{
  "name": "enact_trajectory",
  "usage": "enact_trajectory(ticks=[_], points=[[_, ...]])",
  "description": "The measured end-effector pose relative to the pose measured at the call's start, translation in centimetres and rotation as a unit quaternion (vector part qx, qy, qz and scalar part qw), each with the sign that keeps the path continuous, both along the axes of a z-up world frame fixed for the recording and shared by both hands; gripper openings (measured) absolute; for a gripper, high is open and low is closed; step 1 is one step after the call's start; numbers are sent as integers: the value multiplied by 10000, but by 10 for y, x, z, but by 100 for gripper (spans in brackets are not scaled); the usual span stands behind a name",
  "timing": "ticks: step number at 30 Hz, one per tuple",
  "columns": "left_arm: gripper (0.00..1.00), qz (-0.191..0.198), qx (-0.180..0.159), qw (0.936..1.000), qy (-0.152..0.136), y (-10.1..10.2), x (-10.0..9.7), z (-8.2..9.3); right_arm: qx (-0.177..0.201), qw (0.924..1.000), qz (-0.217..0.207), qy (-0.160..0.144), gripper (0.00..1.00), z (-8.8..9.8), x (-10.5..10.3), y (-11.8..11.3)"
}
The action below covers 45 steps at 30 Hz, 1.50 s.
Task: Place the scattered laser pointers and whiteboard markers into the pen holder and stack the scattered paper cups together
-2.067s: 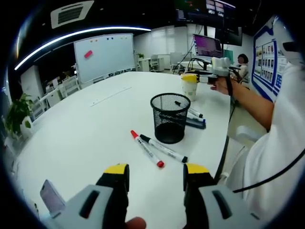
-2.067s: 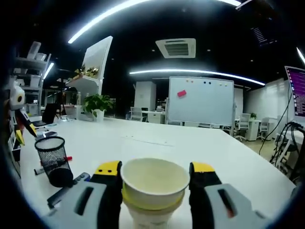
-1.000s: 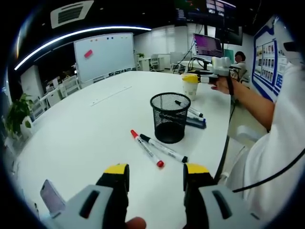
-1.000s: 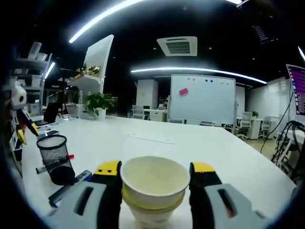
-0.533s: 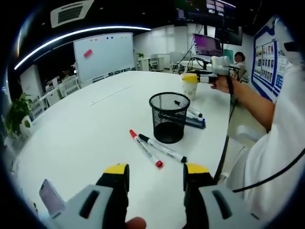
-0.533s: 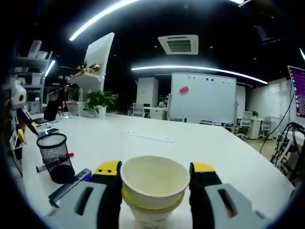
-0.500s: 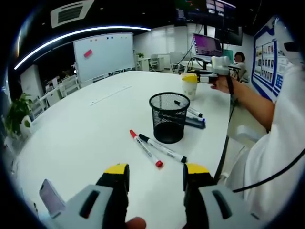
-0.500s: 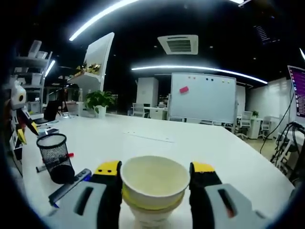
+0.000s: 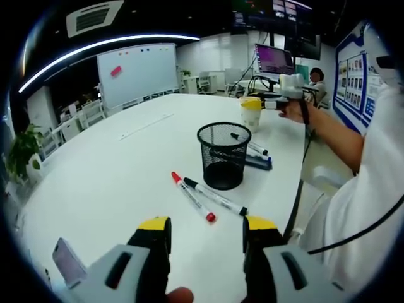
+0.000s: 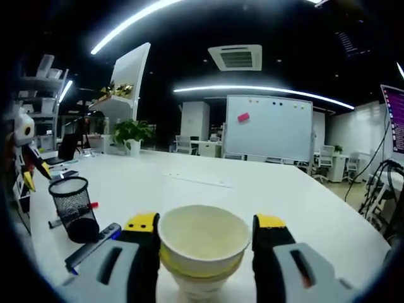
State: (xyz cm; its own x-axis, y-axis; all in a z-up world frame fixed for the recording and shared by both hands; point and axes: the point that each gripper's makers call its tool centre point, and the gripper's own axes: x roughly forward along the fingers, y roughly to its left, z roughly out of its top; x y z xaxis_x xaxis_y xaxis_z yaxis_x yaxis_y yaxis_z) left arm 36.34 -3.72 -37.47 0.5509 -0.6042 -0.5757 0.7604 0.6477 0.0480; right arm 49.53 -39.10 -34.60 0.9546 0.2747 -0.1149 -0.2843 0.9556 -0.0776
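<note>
White tabletop point(image 9: 113, 170) fills the middle of both views, with a whiteboard point(image 9: 137, 72) at the upper left of the left gripper view. At centre of that view stands the black mesh pen holder point(image 9: 224, 154), pens lying just right of it. Below it lie a red-capped marker point(image 9: 192, 197) and a black-capped marker point(image 9: 214, 196) side by side. The left gripper point(image 9: 206, 237) hangs at the bottom edge, jaws apart with nothing between them. In the right gripper view, the right gripper point(image 10: 205, 233) has its jaws on either side of the stacked paper cups point(image 10: 203, 249) at lower centre; I cannot tell whether they press the cups.
</note>
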Motion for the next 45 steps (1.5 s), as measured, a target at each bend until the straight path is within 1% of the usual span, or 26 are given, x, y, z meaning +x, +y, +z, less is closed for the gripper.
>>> enact_trajectory(ticks=[5, 13, 17, 24, 27, 31, 33, 34, 36, 38, 40, 43, 45], points=[[46, 8, 11, 10000, 0, 0, 0, 0, 43, 10000, -19, 35, 61, -1, 1, -2], [46, 51, 11, 10000, -34, 3, 1, 3, 105, 9999, -38, 47, 62, 0, -2, -3], [46, 35, 18, 10000, -23, 1, -1, 3, 203, 9998, -18, -10, 65, 4, -3, -3], [46, 37, 13, 10000, -29, 2, -1, 3, 196, 9998, 39, -65, 66, 7, -4, 0], [46, 49, 7, 10000, -32, 3, -1, 3, 241, 9996, 17, -150, 61, 11, -4, -1], [46, 61, 6, 10000, -24, 3, -1, 2, 259, 9995, -20, -183, 60, 13, -4, -3], [46, 61, 8, 10000, -18, 4, -2, 2, 245, 9995, -34, -200, 57, 14, -3, -3], [46, 67, 9, 10000, -20, 4, -1, 2, 240, 9994, -47, -236, 55, 15, -3, -3], [46, 73, -3, 10000, -25, 4, -1, 2, 239, 9988, -53, -422, 55, 22, -4, -3], [46, 71, -26, 10000, -26, 3, -1, 2, 220, 9985, -76, -489, 50, 25, -4, -4], [46, 64, -32, 10000, -26, 3, -1, 2, 180, 9984, -124, -512, 42, 25, -4, -6], [46, 62, -37, 10000, -32, 3, -1, 3, 209, 9983, -149, -530, 39, 26, -3, -8], [46, 69, -31, 10000, -31, 4, -1, 3, 64, 9976, -252, -642, 28, 30, -3, -11]])
